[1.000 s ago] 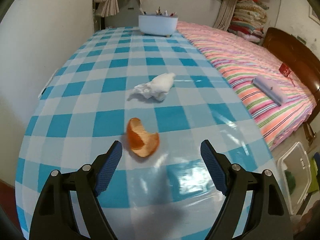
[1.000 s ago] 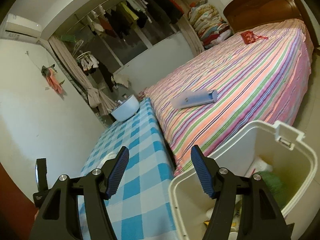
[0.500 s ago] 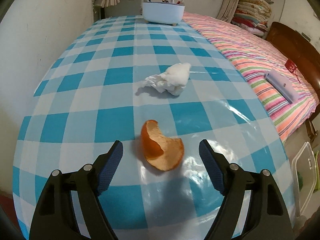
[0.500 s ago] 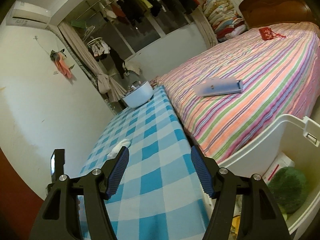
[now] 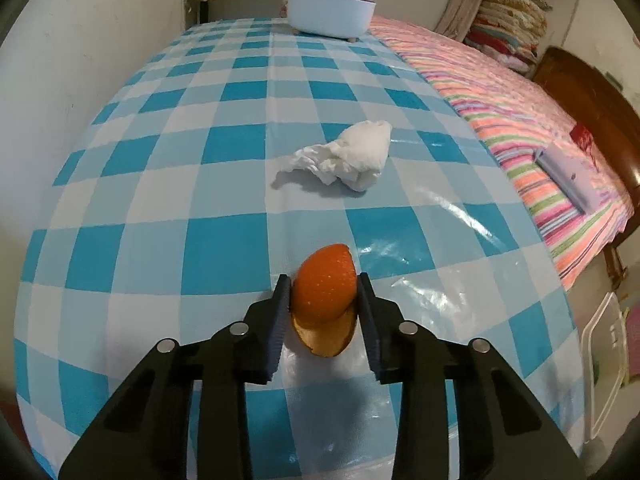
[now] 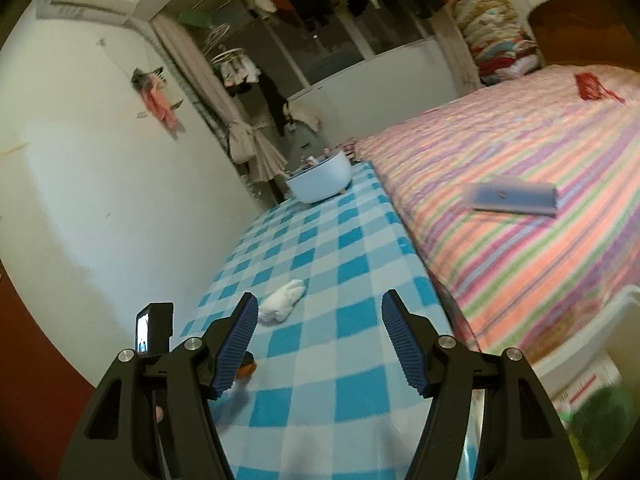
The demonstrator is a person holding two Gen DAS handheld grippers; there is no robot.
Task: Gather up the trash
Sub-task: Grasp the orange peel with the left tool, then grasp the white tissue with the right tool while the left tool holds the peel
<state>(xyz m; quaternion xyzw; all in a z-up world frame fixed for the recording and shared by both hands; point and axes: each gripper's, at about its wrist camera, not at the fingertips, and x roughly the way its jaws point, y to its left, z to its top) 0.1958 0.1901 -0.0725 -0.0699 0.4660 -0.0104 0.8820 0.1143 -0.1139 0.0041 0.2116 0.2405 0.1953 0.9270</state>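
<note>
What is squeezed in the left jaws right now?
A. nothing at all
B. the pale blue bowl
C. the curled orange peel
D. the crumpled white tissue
C. In the left wrist view the left gripper has its jaws pressed on both sides of the curled orange peel, while the crumpled white tissue lies apart, farther up the blue checked tablecloth.

Left wrist cam: sits close over the checked surface [image 5: 224, 248], tilted steeply down along its fingers [image 5: 280, 320], facing the far white tub [image 5: 332, 16]. Right wrist cam: higher and further back at the near end, rolled, aimed shallow along the surface [image 6: 352, 320] toward the window. Overlap: both catch the crumpled tissue [image 5: 352, 156] [image 6: 282, 300], the tub [image 6: 320, 180], the striped bed [image 5: 500, 92] [image 6: 520, 200].
</note>
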